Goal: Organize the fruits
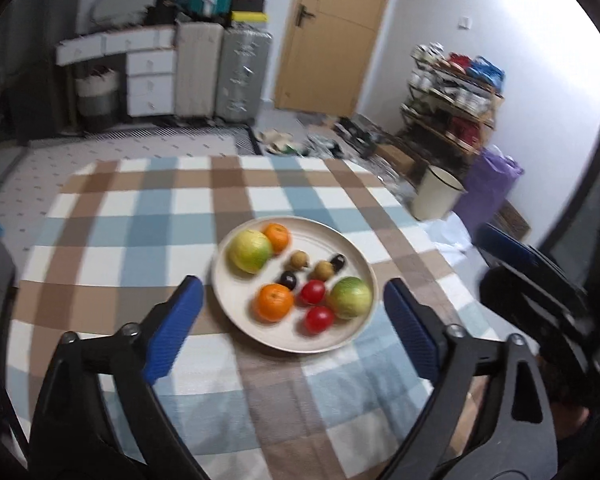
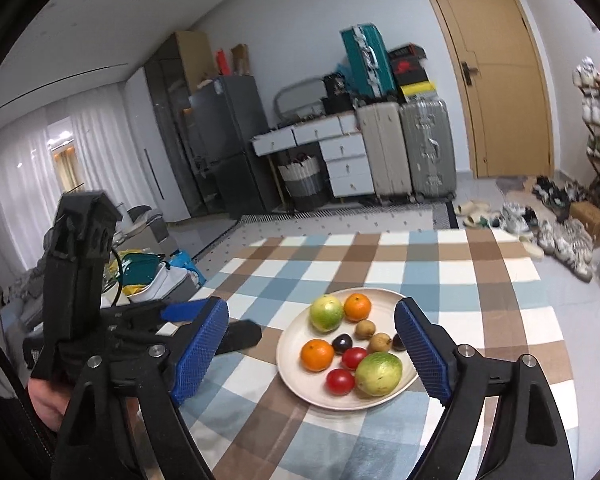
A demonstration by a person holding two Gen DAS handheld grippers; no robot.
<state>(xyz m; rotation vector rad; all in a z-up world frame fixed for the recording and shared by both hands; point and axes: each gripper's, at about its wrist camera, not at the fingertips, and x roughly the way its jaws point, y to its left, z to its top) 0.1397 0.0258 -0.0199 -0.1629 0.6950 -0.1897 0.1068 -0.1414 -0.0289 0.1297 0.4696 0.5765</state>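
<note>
Two grippers hang above the near part of the checked tabletop (image 1: 148,216), each with its blue-padded fingers spread wide and nothing between them. Left gripper (image 1: 296,332) frames the plate (image 1: 324,236) in its own view; right gripper (image 2: 312,348) does the same in its view, with one pad (image 2: 424,356) covering the plate's right rim. Neither touches the plate or any fruit.

Just beyond the fingers sits the cream plate, holding all the fruit. On its near side lie two red tomatoes (image 1: 318,318), one orange (image 1: 273,302) to their left and a green-yellow fruit (image 1: 350,297) to their right. At the plate's middle are two dark plums (image 1: 288,280) and two small brown fruits (image 1: 323,270). On its far side sit a second green-yellow fruit (image 1: 250,250) and a second orange (image 1: 278,237), touching each other.

Beyond the plate, past the tabletop's far edge, stand two suitcases (image 2: 404,152), a white drawer unit (image 2: 346,160) and a wooden door (image 2: 496,72). Shoes (image 2: 556,236) lie scattered on the floor right of the plate.
</note>
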